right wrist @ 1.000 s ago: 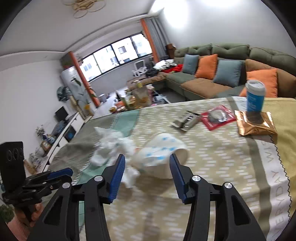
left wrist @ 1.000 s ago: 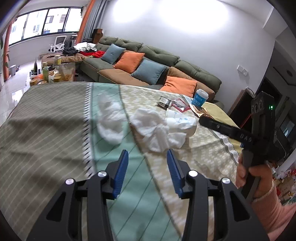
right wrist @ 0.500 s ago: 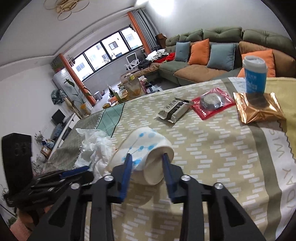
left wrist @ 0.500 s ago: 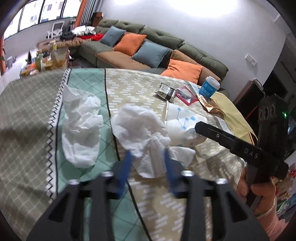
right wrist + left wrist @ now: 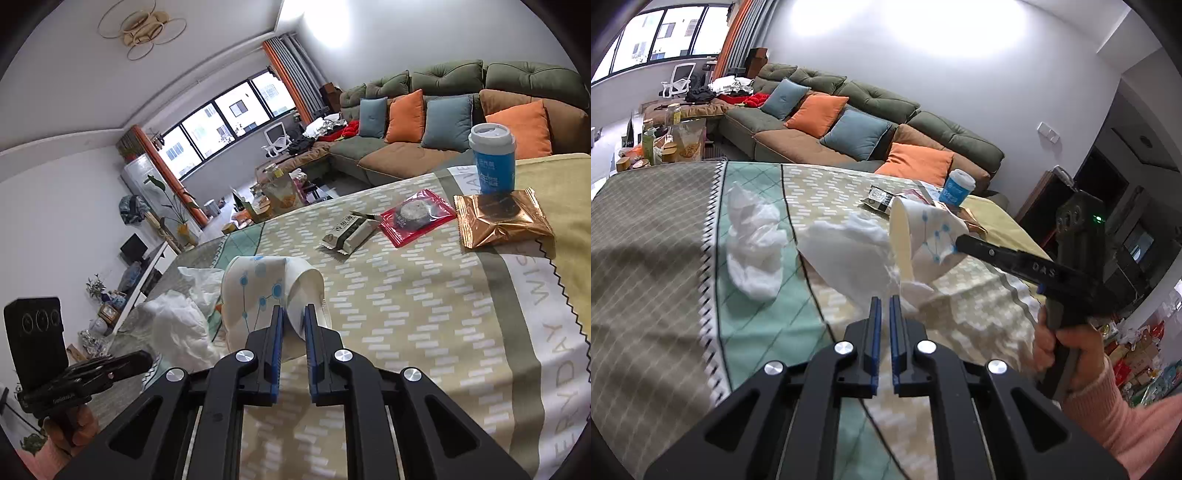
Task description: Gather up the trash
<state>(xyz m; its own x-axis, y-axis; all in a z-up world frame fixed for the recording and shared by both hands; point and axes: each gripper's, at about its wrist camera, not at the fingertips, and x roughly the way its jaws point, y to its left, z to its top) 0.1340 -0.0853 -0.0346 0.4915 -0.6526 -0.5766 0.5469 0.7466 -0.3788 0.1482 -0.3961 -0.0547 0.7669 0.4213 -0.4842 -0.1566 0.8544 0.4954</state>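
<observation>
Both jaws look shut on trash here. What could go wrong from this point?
1. The right gripper pinches only the rim of the crushed paper cup; the thin wall may slip out on lifting.
2. The left gripper has just closed on a fold of the white tissue; it might tear or pull free.
3. That tissue lies against the cup, so lifting one may drag the other. The second tissue is left on the tablecloth.

Both grippers: black skeletal linkage arms, silver pivot screws, blue pads on the fingers (image 5: 874,325). Right gripper (image 5: 964,244) has "DAS" stamped on its finger, green LED on camera block. Pink knit sleeve (image 5: 1123,424) on the person's right arm
</observation>
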